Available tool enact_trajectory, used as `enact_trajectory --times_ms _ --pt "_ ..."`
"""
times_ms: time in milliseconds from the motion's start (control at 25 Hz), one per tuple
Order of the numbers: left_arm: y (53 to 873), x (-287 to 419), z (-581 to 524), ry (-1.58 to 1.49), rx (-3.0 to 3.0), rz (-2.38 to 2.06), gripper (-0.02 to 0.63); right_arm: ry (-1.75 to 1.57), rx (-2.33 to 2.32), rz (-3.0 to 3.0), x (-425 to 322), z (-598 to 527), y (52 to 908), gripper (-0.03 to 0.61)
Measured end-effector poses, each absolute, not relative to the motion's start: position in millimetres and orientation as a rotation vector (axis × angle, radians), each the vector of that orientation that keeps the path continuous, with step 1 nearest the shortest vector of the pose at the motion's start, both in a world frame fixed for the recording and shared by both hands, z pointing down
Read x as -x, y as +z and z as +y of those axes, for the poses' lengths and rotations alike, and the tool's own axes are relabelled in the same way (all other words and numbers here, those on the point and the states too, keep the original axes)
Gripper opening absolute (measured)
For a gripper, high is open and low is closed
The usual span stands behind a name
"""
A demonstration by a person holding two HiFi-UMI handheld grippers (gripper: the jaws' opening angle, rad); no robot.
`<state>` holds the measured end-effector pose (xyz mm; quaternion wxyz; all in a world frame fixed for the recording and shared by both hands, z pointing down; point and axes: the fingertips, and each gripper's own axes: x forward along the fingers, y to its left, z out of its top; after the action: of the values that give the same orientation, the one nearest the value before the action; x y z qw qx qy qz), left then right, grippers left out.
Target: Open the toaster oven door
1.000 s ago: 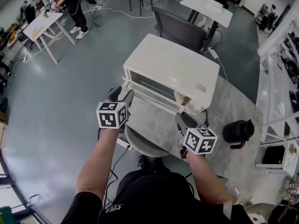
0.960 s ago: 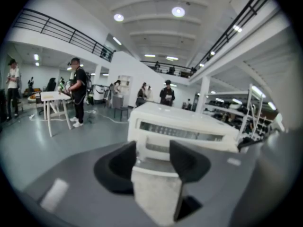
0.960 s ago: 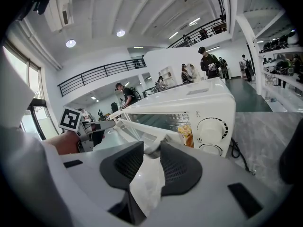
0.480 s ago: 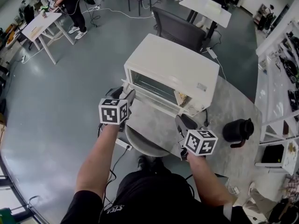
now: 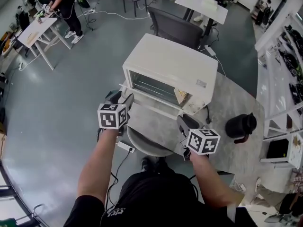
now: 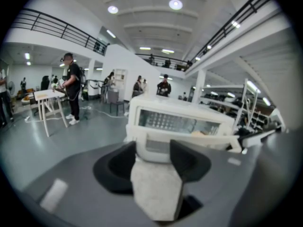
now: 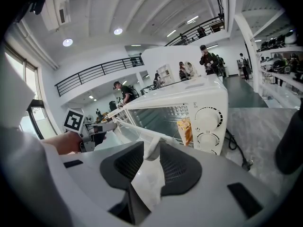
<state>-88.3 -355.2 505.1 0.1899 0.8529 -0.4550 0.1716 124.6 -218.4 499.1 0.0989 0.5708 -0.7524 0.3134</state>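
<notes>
A white toaster oven (image 5: 175, 65) stands on a round grey table (image 5: 227, 150). Its glass door (image 5: 151, 119) hangs down towards me, about level, and a slice of toast (image 5: 180, 95) shows on the rack inside. My left gripper (image 5: 124, 100) is shut on the left end of the door handle (image 6: 156, 145). My right gripper (image 5: 182, 123) is shut on the handle's right end (image 7: 152, 148). In the left gripper view the oven (image 6: 180, 119) stands straight ahead. In the right gripper view the knobs (image 7: 208, 119) and the left gripper (image 7: 97, 131) show beyond the door.
A black jug (image 5: 240, 126) stands on the table to the right of the oven. The oven's power cord (image 7: 236, 148) trails over the tabletop. A dark office chair (image 5: 175, 27) stands behind the oven, and white shelves (image 5: 284, 103) line the right. A person (image 5: 61, 1) works at a far-left table.
Both grippers have kept their hold on the handle and drifted a little towards me with the door. The head view has shifted slightly.
</notes>
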Motion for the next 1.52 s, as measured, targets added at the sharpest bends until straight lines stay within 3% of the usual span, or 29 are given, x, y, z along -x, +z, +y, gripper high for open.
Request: enact_trajectory --times_ms 800,1200,1520 --pt "545 113 -314 0.575 -2.337 -1.267 0.233 0.986 -1.681 -2.127 -122 -166 526 0.151" --pt "560 121 -300 0.640 -2.257 -1.363 0.235 0.959 -1.550 -2.161 -112 -171 547 0.129" --pt "543 122 -275 0.459 -2.244 -1.383 0.239 0.944 -1.502 -2.183 -111 -168 555 0.130"
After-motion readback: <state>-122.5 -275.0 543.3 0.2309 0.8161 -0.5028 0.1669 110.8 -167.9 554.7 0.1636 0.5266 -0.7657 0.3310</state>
